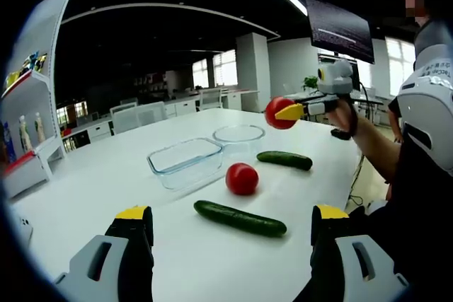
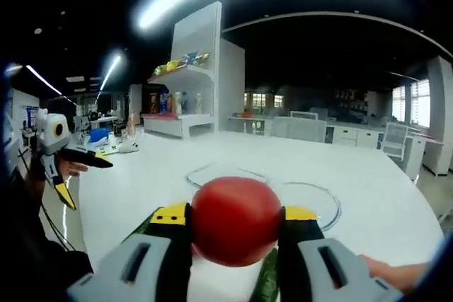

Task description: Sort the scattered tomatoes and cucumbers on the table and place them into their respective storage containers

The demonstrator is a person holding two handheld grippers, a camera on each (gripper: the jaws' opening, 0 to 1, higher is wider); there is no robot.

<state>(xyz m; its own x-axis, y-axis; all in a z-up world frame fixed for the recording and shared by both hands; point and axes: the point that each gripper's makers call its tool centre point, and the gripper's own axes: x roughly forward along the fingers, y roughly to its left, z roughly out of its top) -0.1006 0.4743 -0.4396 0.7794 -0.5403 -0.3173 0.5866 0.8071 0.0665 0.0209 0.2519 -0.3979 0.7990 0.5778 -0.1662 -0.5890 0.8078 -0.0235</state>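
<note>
R gripper [image 2: 236, 228] clamps a tomato [image 2: 236, 221], held up over the table [image 1: 106, 175] near the round bowl [image 1: 239, 133]. L gripper [image 1: 232, 228] is spread wide w/ nothing in it, low over the table. 2nd tomato [image 1: 242, 178] lies by the rect. dish [image 1: 185, 161], between 2 cucumbers [image 1: 240, 218] [image 1: 284, 160].

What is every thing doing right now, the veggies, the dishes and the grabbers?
Held tomato: gripped, lifted off the table.
Table tomato: lying loose.
Near cucumber: lying flat.
Far cucumber: lying flat.
Rectangular glass dish: empty.
Round glass bowl: empty.
Left gripper: open.
Right gripper: shut on tomato.
</note>
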